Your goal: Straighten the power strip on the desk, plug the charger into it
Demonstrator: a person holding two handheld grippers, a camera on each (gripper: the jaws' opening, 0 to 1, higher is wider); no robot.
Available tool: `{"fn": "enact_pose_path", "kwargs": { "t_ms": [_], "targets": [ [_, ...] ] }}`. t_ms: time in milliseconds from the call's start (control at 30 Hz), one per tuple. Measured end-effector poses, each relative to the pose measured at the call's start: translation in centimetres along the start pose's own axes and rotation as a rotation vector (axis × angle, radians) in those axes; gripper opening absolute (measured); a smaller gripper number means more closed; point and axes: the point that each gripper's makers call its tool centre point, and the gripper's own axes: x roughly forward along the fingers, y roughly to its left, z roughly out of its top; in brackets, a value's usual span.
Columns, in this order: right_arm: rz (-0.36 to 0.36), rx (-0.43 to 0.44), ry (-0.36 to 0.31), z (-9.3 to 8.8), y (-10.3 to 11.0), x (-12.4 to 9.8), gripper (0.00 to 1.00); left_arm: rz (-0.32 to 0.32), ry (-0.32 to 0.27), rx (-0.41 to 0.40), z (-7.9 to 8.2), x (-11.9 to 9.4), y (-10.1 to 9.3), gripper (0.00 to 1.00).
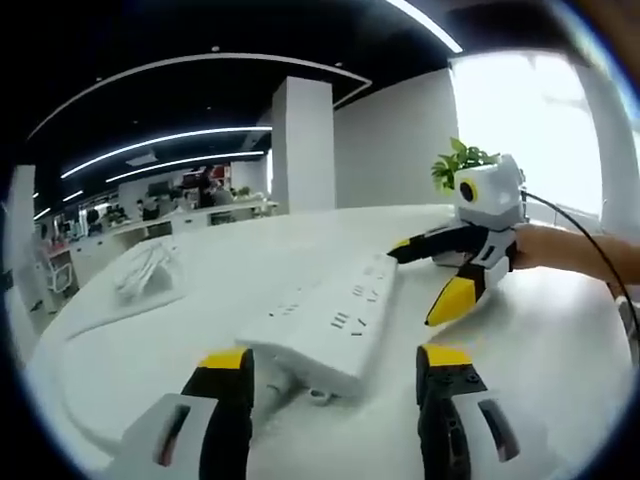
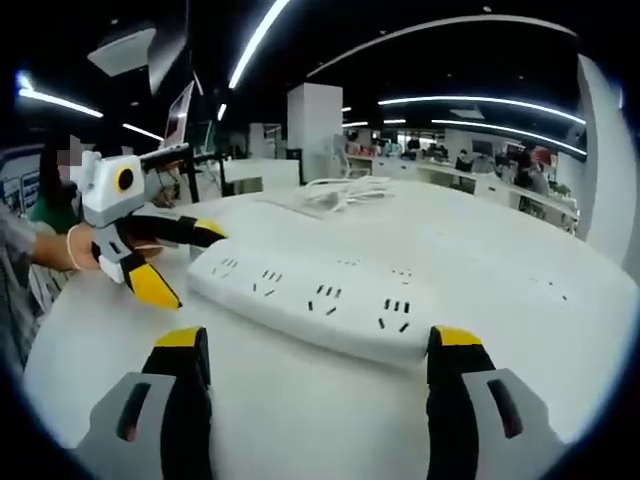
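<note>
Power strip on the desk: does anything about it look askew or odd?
The power strip lies diagonally on the white desk, not squared to it. Its sockets look unused, and a bundled white cable sits apart from it. No damage shows.

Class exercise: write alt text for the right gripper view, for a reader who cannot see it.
A white power strip lies flat on a white desk, just beyond the open right gripper. The left gripper, open, reaches the strip's far end from the left. A bundle of white cable lies farther back on the desk.
</note>
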Motion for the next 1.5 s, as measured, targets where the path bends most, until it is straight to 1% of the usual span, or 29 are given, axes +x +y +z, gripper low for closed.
{"fn": "enact_pose_path", "kwargs": {
  "t_ms": [333, 433, 567, 733, 833, 900, 967, 1100, 1233, 1300, 1500],
  "targets": [
    [0.002, 0.0, -0.01, -0.1, 0.0, -0.2, 0.88, -0.002, 0.005, -0.008, 0.0, 0.2, 0.1, 0.65],
    [0.001, 0.004, -0.018, -0.1, 0.0, -0.5, 0.85, -0.001, 0.009, 0.0, 0.0, 0.2, 0.2, 0.64],
    [0.011, 0.008, -0.026, -0.2, 0.3, -0.9, 0.84, 0.003, 0.012, 0.007, 0.0, 0.2, 0.4, 0.62],
    [0.001, -0.027, -0.003, -0.5, 0.7, -1.1, 0.84, 0.008, 0.012, 0.012, 0.0, 0.2, 0.6, 0.6],
    [-0.003, -0.031, -0.003, -0.6, 0.6, -1.1, 0.84, 0.009, 0.014, 0.02, -0.1, 0.2, 0.7, 0.59],
    [-0.01, -0.017, -0.013, -0.5, 0.5, -1.3, 0.81, 0.01, 0.016, 0.027, -0.1, 0.1, 0.7, 0.59],
    [-0.018, -0.01, -0.014, -0.5, 0.3, -1.4, 0.76, 0.011, 0.018, 0.034, -0.1, 0.1, 0.8, 0.58],
    [-0.029, 0.003, -0.023, -0.5, 0.1, -1.7, 0.71, 0.014, 0.019, 0.044, -0.2, 0.1, 0.9, 0.56],
    [-0.048, 0.018, -0.026, -0.6, -0.2, -1.9, 0.65, 0.028, 0.019, 0.052, -0.2, 0.1, 1.3, 0.52],
    [-0.061, 0.032, -0.035, -0.5, -0.4, -2.1, 0.61, 0.029, 0.018, 0.053, -0.2, 0.1, 1.4, 0.51],
    [-0.081, 0.041, -0.038, -0.6, -0.3, -2.3, 0.57, 0.025, 0.02, 0.058, -0.3, 0.0, 1.5, 0.51]
  ]
}}
